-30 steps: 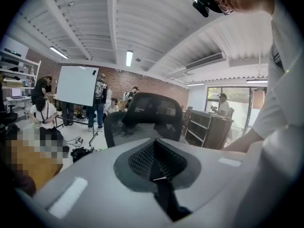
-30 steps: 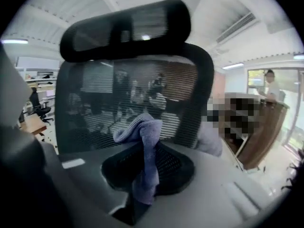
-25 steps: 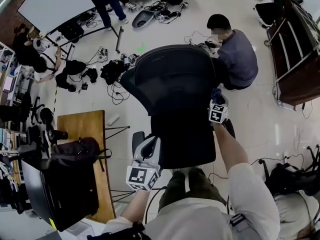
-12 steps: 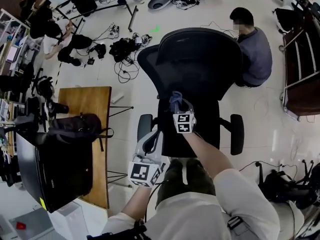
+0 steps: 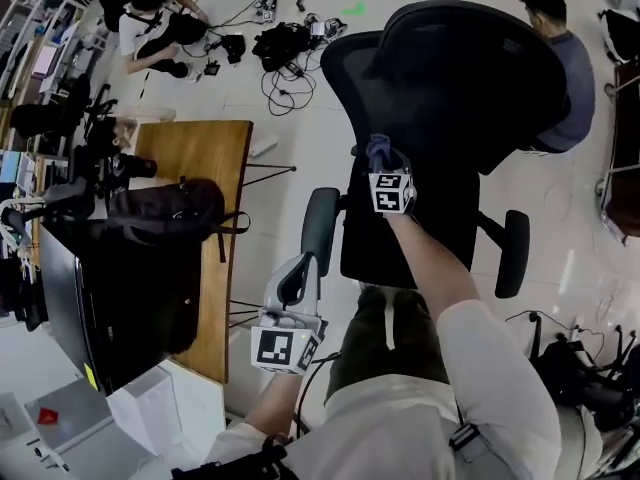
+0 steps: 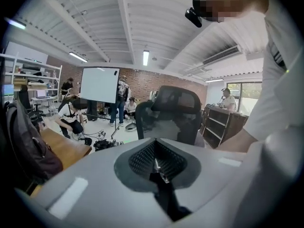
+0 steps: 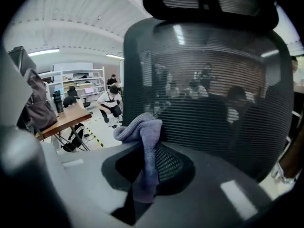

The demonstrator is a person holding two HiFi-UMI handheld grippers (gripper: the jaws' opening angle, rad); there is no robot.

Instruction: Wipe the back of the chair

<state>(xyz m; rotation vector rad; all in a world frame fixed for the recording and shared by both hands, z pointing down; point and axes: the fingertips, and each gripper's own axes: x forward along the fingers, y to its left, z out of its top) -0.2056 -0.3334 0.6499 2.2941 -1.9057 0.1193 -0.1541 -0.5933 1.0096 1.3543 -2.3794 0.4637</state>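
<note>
Head view. At upper middle, a black office chair point(image 5: 450, 78), mesh back toward the camera, seat point(image 5: 410, 243) below it, one armrest at each side. Out over the rear of the seat, by the edge of the back on the worktop side, the right gripper point(image 5: 384, 166), jaws clamped on a bluish-purple cloth point(image 5: 377, 149). Low and near the body, the left gripper point(image 5: 300, 273), just beside the nearer armrest point(image 5: 320, 228) and well apart from the cloth. To the left, a wooden worktop point(image 5: 220, 158) with a black backpack point(image 5: 165, 218) lying on it. On the floor beyond, a tangle of cables point(image 5: 285, 43), a person crouching point(image 5: 150, 28) at upper left, a person sitting point(image 5: 565, 48) behind the chair at upper right.

Left gripper view. Jaws pressed together, nothing between them. Past them, the chair point(image 6: 176, 109), well apart. Farther back, a whiteboard point(image 6: 99, 84). At left, the backpack point(image 6: 26, 144) and the worktop point(image 6: 64, 146).

Right gripper view. Jaws shut on the cloth point(image 7: 145, 160), lower end hanging between them, upper end bunched up right at the lower left of the mesh back point(image 7: 209, 94). Actual contact with the mesh hard to tell. At top, the headrest point(image 7: 209, 1). At left, the worktop point(image 7: 66, 118) and, beyond it, the person crouching point(image 7: 111, 101).
</note>
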